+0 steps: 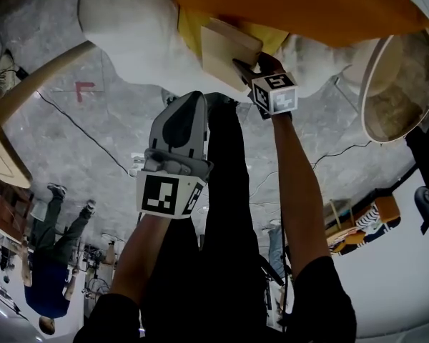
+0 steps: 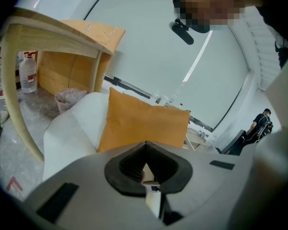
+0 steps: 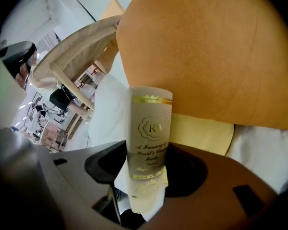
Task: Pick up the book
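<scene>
The book is a slim beige volume. It is lifted off the white sofa, just in front of the orange cushion. My right gripper is shut on the book's near edge. In the right gripper view the spine with gold lettering stands upright between the two jaws, which press on it from both sides. My left gripper hangs lower and nearer, over the floor, shut with nothing in it. In the left gripper view its jaws meet and point toward the orange cushion.
A pale yellow cushion lies under the orange one. A round wooden side table stands at the right and a curved wooden table at the left. Cables cross the grey floor. A person stands far off.
</scene>
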A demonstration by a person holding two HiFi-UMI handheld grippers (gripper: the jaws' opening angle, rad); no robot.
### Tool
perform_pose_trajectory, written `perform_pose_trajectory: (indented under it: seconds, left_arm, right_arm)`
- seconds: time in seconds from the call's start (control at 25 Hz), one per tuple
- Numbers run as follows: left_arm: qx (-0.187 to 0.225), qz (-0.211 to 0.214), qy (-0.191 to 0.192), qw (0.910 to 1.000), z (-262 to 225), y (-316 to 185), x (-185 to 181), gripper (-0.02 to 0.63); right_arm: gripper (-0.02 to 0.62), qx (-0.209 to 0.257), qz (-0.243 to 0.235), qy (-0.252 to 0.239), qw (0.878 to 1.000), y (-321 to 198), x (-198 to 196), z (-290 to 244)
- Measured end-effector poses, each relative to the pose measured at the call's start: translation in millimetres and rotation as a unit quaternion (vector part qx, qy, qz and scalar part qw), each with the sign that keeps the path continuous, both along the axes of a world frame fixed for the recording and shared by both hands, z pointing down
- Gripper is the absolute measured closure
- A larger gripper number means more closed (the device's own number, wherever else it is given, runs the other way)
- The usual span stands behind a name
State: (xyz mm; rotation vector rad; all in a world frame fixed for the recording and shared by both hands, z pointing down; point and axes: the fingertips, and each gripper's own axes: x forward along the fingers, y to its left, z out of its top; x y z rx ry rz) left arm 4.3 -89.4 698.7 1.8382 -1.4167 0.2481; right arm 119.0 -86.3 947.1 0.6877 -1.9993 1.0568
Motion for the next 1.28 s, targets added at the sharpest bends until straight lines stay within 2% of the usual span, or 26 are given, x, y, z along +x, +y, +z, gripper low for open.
perform_pose_trajectory:
  seconds: [0.6,0.88,1.0,1.28]
  left_arm:
    - [0.024,-0.004,-0.012,0.9996,-22.3,11.1,-20.5,0.604]
    - [0.044,-0.009,-0.026,0.9987,-37.9,20.3,-30.7,0.603]
    - [0.046,-0.006,-0.031,0.9984,-48.3,27.4,-30.0,0.603]
    - [0.075,-0.019,-0.037,0.9963,-94.7,27.0,-36.7,0.604]
  right_arm:
    - [0.362,0.0,0.068,0.053,0.996,24.7,-5.4,-21.4]
    - [0.364,0.014,0.072,0.069,0.995,36.6,0.2,-31.2]
    - [0.364,0.015,0.078,0.08,0.994,39.5,3.0,-49.6]
    - [0.367,0.054,0.099,0.073,0.991,39.3,-2.1,-112.7]
